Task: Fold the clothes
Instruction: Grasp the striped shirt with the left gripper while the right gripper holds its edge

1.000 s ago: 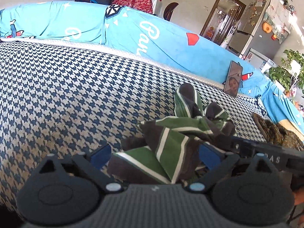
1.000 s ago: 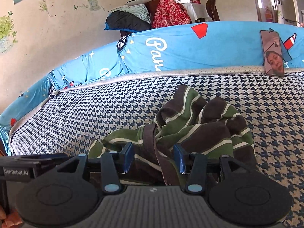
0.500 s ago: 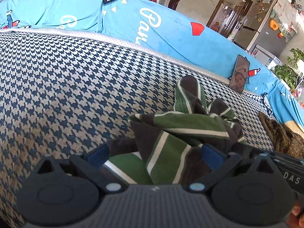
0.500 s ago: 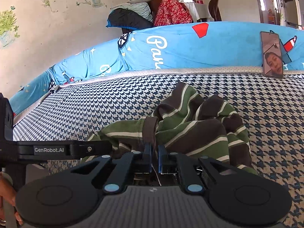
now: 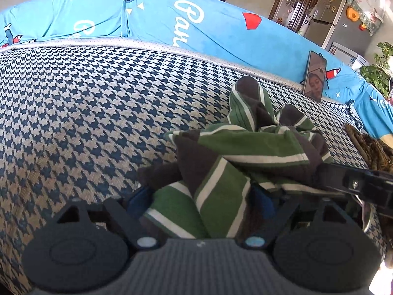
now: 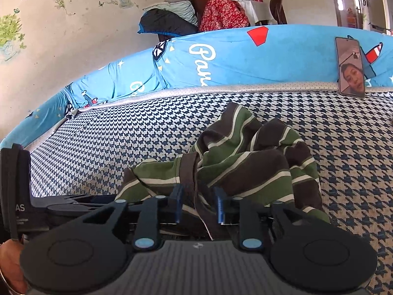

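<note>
The shirt (image 5: pixel 248 152), striped green, brown and white, lies crumpled in a heap on the houndstooth seat (image 5: pixel 86 113) of a sofa, toward its near edge and right of the middle in the left wrist view.

The left gripper (image 5: pixel 199 201) straddles the near end of the heap. Its jaws are closing, with a fold of green cloth between them. The blue pads (image 5: pixel 137 196) are half buried in the fabric, so whether they already press on it is hard to say; they seem to stand just at its sides.

The right gripper (image 6: pixel 197 205) sits at the same near edge of the shirt (image 6: pixel 245 167), a little to the right of the left one, whose black body (image 6: pixel 73 201) shows beside it. Its jaws are opening. A brown band of the shirt hangs in the gap, with a loose thread below it, and the pads (image 6: pixel 178 204) stand clear of the cloth on both sides.

Left of the heap the seat is bare all the way to the blue backrest (image 5: pixel 172 24) and the sofa's far corner. Behind the heap a strip of seat runs to the grey piping. A phone (image 6: pixel 350 67) leans upright against the backrest, beyond the shirt and to its right. On the right, a brown cloth (image 5: pixel 371 147) lies near the seat's end, apart from the shirt.
</note>
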Motion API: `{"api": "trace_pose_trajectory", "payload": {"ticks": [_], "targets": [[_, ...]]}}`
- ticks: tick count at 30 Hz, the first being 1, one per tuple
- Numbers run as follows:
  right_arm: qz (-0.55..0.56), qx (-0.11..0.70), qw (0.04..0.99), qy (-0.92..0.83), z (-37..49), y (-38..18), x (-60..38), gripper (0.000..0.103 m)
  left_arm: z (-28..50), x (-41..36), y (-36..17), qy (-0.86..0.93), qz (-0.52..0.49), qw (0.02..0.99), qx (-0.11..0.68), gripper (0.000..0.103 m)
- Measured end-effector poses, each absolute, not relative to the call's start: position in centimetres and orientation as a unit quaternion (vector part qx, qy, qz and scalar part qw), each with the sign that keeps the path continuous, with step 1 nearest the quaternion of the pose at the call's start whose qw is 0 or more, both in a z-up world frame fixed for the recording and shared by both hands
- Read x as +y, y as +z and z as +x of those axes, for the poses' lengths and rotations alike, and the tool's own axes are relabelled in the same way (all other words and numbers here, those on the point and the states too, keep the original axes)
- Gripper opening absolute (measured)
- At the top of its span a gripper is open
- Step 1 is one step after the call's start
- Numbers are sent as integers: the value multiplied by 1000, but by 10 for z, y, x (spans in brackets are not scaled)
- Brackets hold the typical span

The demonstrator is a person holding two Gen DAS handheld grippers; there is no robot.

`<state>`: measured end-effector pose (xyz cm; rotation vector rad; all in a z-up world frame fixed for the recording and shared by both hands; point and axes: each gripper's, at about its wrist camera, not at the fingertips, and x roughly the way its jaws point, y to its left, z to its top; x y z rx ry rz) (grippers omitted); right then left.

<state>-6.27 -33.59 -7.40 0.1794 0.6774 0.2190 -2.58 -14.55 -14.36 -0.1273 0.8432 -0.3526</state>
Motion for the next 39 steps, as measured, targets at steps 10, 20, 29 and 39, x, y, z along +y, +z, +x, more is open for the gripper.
{"api": "trace_pose_trajectory", "payload": {"ticks": [10,20,29,39], "targets": [[67,352,928,105,-56,-83,-329,36,-23,-150,-142,-171,-43,898,403,94],[70,322,940,88,-58,-75,-332,8,-26,-157,-136,-173,-29,902,394,67],[92,234,965,72,-58,-47,-335,7,-35,-165,-112,-152,55,932,323,46],[112,190,972,74,-36,-26,-336,5,-3,-164,-89,-112,100,949,276,36]]}}
